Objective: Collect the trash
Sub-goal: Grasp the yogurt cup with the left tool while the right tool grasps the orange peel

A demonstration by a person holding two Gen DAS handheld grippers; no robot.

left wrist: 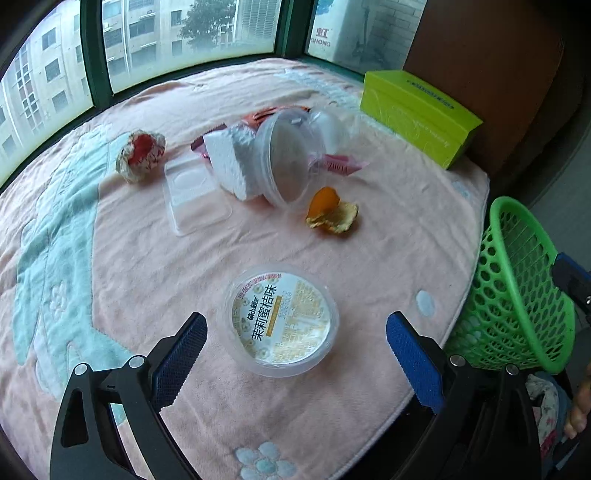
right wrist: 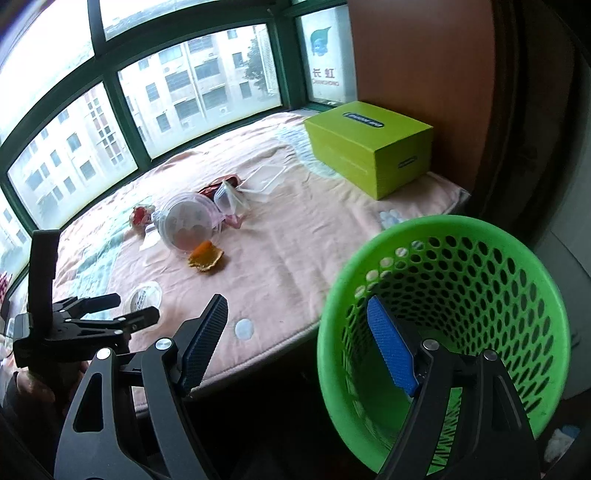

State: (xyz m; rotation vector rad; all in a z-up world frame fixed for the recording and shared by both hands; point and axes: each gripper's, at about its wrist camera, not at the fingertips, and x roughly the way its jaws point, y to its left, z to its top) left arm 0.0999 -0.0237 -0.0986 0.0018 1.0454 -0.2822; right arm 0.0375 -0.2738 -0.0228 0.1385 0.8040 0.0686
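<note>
A pink blanket [left wrist: 258, 251] with pale teal patches and small flower motifs covers the surface and fills most of both views. At its far right corner sits a lime-green box [left wrist: 417, 114], closed, with a dark label on its lid; it lies in the upper right of both frames, close to a brown wall [right wrist: 421, 55]. Along the top runs a window [right wrist: 192, 88] with a dark green frame, showing apartment blocks [left wrist: 44, 74] and a tree [left wrist: 210, 22] outside.

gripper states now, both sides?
Left gripper: open, holding nothing, around the labelled cup.
Right gripper: open, one finger inside the green basket's rim.
</note>
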